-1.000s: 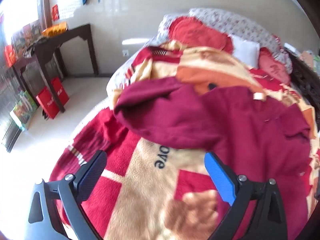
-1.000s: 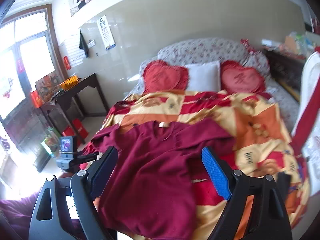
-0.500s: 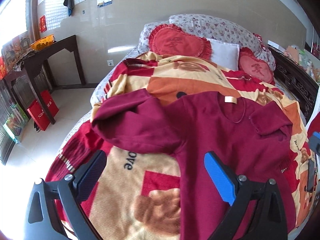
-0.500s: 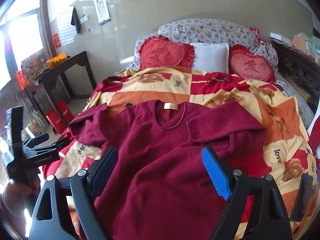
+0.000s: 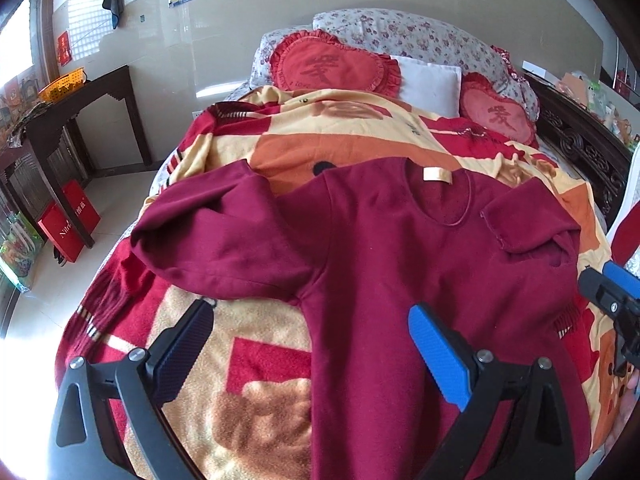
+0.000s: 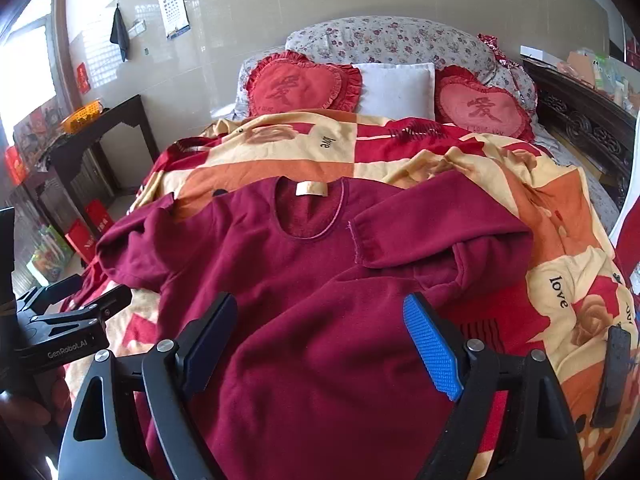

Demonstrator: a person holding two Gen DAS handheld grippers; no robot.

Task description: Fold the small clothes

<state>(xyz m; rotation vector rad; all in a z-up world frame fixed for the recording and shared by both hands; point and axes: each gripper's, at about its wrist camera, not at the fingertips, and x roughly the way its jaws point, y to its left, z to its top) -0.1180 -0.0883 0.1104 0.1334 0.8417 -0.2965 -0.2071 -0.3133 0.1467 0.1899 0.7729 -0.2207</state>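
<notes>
A home bedroom: a bed (image 6: 576, 216) with heart-shaped cushions (image 6: 300, 86) mid-frame, a dark side table (image 6: 100, 128) at left.

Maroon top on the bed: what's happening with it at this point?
A person holds a gripper in each hand above a maroon long-sleeved top spread face up on a patterned blanket. The left gripper and right gripper are both open and grip nothing. One sleeve is folded across the chest; the other sleeve lies bunched out to the side. Folding looks barely begun.

shirt (image 6: 320, 300) maroon | blanket (image 6: 400, 152) red-orange-cream patchwork | cushions (image 6: 300, 84) red
</notes>
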